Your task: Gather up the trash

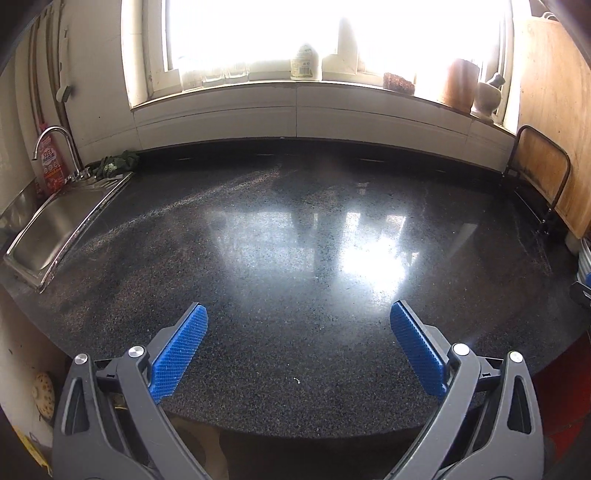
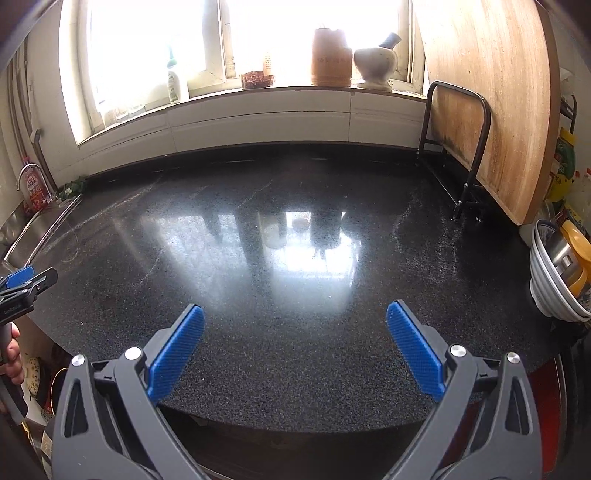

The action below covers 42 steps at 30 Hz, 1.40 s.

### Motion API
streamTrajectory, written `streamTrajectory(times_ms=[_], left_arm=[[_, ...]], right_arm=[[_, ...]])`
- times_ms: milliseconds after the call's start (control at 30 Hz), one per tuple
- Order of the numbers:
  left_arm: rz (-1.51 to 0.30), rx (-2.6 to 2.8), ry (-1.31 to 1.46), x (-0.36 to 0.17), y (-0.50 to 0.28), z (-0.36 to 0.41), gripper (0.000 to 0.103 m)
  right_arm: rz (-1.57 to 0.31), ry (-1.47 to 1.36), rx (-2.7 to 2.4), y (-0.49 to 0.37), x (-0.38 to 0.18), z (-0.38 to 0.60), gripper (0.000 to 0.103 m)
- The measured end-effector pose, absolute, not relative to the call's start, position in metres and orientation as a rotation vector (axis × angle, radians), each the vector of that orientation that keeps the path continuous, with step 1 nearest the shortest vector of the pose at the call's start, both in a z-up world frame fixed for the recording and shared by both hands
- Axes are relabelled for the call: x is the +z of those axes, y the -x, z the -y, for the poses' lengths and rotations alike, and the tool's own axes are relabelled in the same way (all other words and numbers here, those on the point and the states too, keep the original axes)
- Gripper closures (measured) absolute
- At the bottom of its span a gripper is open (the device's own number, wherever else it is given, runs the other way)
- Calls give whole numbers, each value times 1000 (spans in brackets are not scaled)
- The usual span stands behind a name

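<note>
Both the left gripper [image 1: 298,314] and the right gripper [image 2: 295,317] are spread wide with nothing between, above the front edge of the dark countertop [image 1: 295,229]. I cannot see any trash on it. The sink [image 1: 40,236] borders its left edge, the cutting board [image 2: 491,96] its right.

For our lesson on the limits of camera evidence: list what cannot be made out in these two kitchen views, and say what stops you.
1. Outside the window, both views: glare washes it out.
2. Sink basin, left wrist view: frame edge cuts it off.
3. White speck on the countertop, left wrist view: too small to identify.
4. Bowl contents, right wrist view: cut off by the edge.
5. Bottle label, left wrist view: blurred, backlit.
</note>
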<state>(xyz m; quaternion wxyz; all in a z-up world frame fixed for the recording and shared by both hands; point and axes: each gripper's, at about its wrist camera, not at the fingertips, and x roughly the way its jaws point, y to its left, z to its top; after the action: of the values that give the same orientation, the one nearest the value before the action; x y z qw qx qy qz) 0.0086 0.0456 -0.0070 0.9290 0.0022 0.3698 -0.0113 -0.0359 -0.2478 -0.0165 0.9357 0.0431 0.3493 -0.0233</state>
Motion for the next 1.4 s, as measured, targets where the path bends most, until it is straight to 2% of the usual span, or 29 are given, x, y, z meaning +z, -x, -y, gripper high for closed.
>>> streamTrajectory(times_ms=[1400], left_arm=[[-735,-49,-15,7,8,-45,7]], right_arm=[[-702,-92,-39,48,-9,240,7]])
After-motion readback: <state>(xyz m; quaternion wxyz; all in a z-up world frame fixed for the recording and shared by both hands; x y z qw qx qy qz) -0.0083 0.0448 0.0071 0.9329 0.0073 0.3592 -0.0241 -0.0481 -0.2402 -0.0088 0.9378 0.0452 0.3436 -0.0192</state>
